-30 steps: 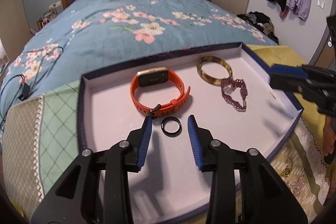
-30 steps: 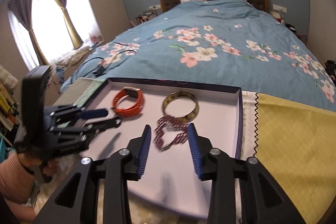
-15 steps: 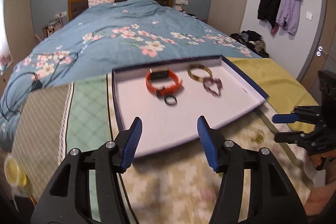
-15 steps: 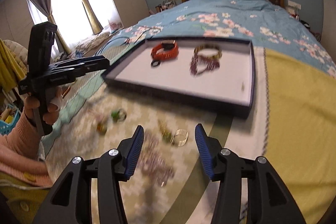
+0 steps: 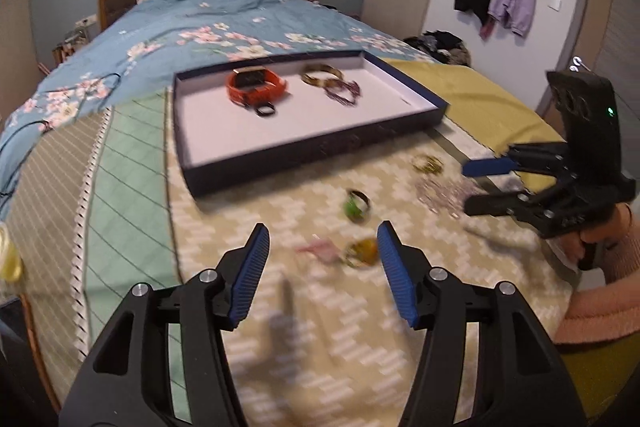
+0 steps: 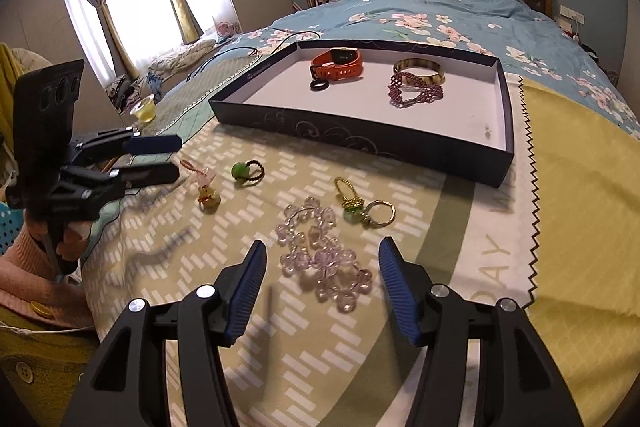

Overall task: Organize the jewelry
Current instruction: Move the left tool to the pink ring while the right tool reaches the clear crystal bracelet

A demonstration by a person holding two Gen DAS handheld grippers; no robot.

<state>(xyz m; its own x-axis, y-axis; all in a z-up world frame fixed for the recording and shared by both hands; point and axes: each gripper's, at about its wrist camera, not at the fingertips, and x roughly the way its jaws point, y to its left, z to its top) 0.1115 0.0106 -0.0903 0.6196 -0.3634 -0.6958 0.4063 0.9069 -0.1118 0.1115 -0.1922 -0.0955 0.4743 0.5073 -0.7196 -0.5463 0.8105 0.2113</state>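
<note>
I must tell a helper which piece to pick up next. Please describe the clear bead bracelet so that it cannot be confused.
Find the dark blue tray on the bed. In front of it, loose jewelry lies on the patterned cloth. The clear bead bracelet is nearest the right hand-held gripper: a tangle of pale, see-through lilac beads, larger than the gold rings beside it.
</note>
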